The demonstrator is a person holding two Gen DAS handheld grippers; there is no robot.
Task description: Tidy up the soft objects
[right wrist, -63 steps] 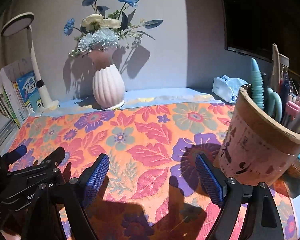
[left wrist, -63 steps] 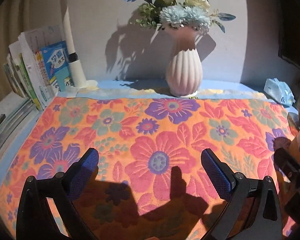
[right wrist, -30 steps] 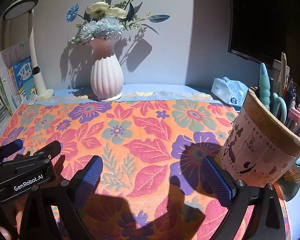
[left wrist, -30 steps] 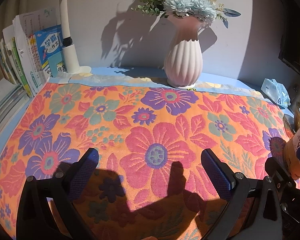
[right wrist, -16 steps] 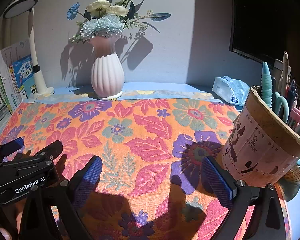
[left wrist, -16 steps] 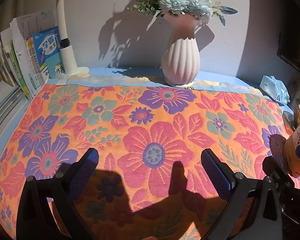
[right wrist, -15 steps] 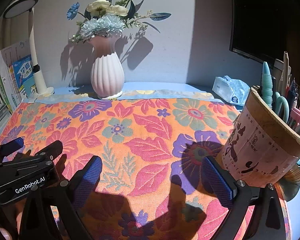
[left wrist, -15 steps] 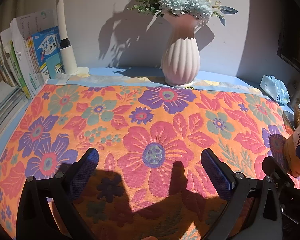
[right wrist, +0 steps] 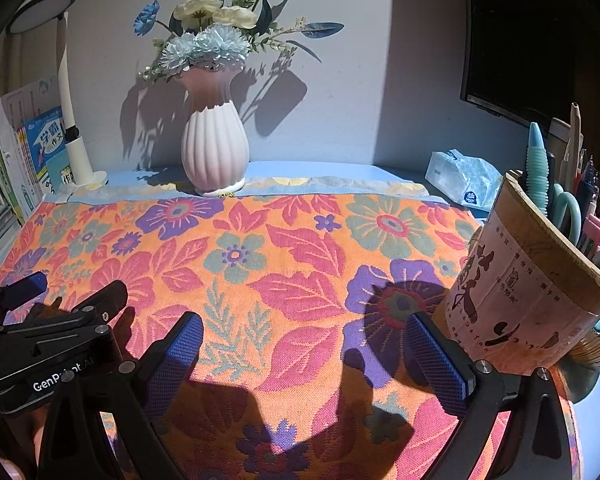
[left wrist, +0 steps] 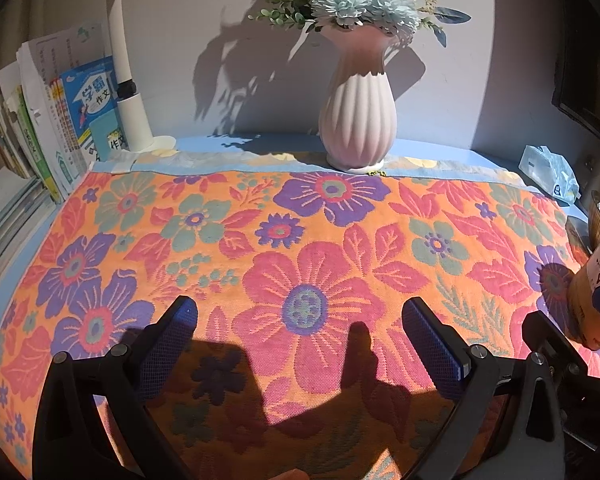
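An orange cloth (left wrist: 308,240) (right wrist: 284,264) with large pink, purple and green flowers lies spread flat over the blue desk. My left gripper (left wrist: 300,332) hovers open above its near middle, nothing between the blue pads. My right gripper (right wrist: 306,346) is open too, over the cloth's near right part, close beside the pen holder (right wrist: 528,292). The left gripper's body (right wrist: 48,344) shows at the lower left of the right wrist view.
A pink ribbed vase (left wrist: 356,120) (right wrist: 214,148) with flowers stands at the cloth's far edge. Books (left wrist: 60,120) and a white lamp (left wrist: 128,92) line the left. A tissue pack (right wrist: 464,180) lies at the far right. A dark screen (right wrist: 540,40) hangs on the right.
Both grippers have shifted slightly forward and lower over the cloth; the vase looks a little nearer. Jaws stay apart, and the cloth has not moved.
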